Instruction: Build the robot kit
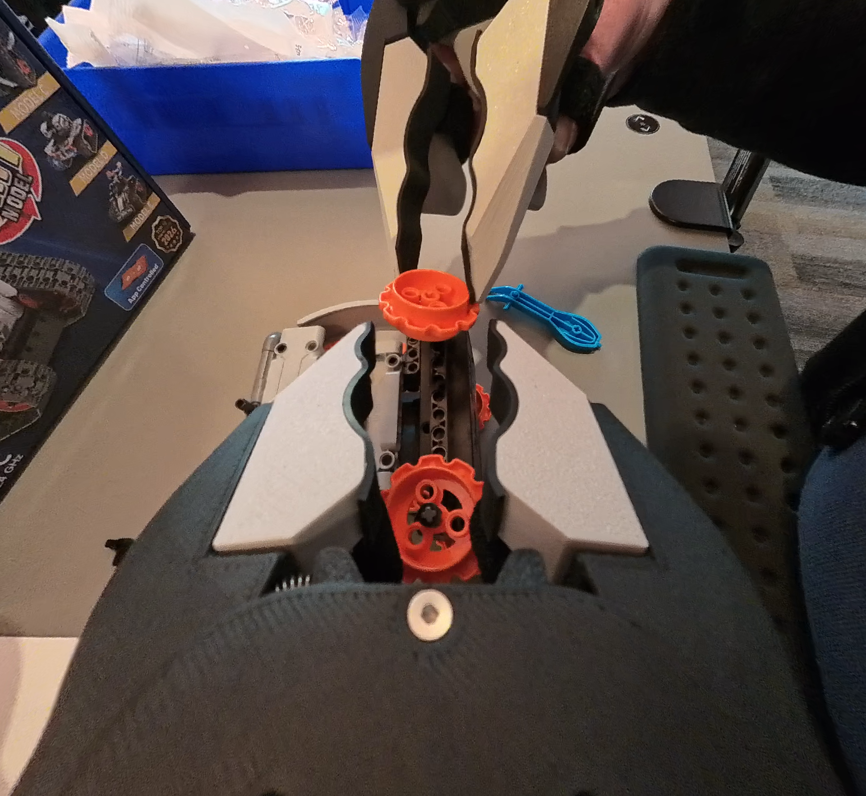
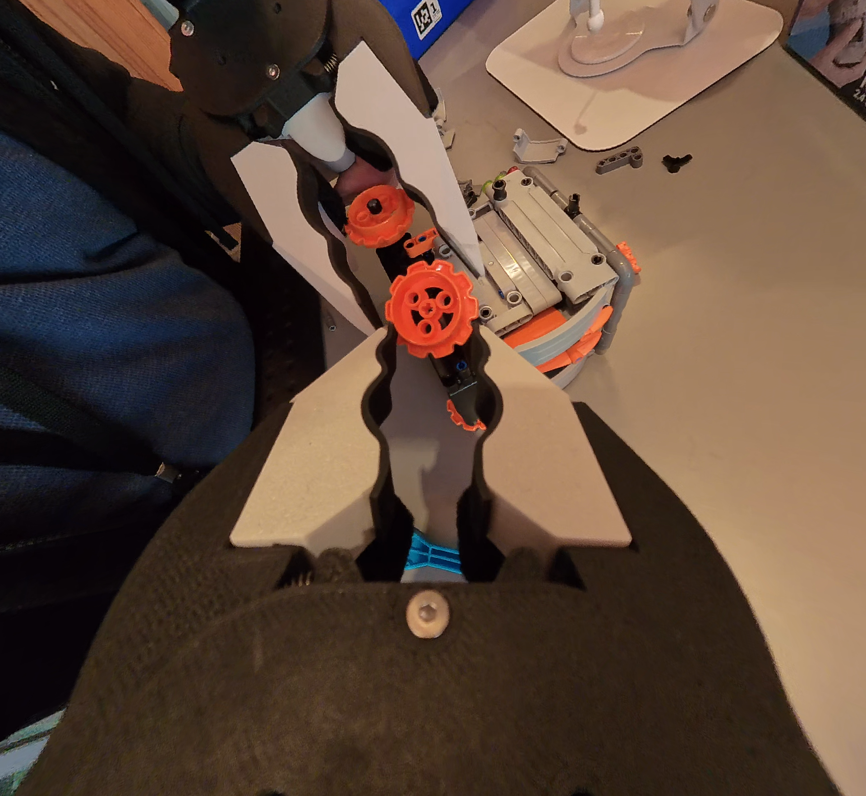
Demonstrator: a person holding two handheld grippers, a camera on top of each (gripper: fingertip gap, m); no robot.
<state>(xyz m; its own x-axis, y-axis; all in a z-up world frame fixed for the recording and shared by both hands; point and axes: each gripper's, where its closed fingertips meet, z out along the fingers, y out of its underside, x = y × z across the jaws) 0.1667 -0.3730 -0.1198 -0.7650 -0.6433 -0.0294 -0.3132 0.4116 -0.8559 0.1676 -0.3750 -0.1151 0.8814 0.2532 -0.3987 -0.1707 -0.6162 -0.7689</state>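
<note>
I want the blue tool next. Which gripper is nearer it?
Right. The right gripper, pinching the orange wheel, sits just beside the blue tool; the left gripper straddles the black beam, farther back.

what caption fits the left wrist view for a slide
Left gripper clamps a black beam with orange wheels; right gripper holds another orange wheel at its end.

Glossy orange plastic wheel (image 1: 429, 302), matt grainy tongs fingers (image 1: 300, 436), smooth table (image 1: 262, 234).

Hobby or office-style desk used for building a toy construction kit: grey tabletop (image 2: 703, 398) bearing a printed kit box (image 1: 70, 281), blue bin (image 1: 220, 108) of plastic bags, loose grey parts (image 2: 618, 159), white lamp base (image 2: 632, 61), beside carpeted floor (image 1: 796, 192)
</note>
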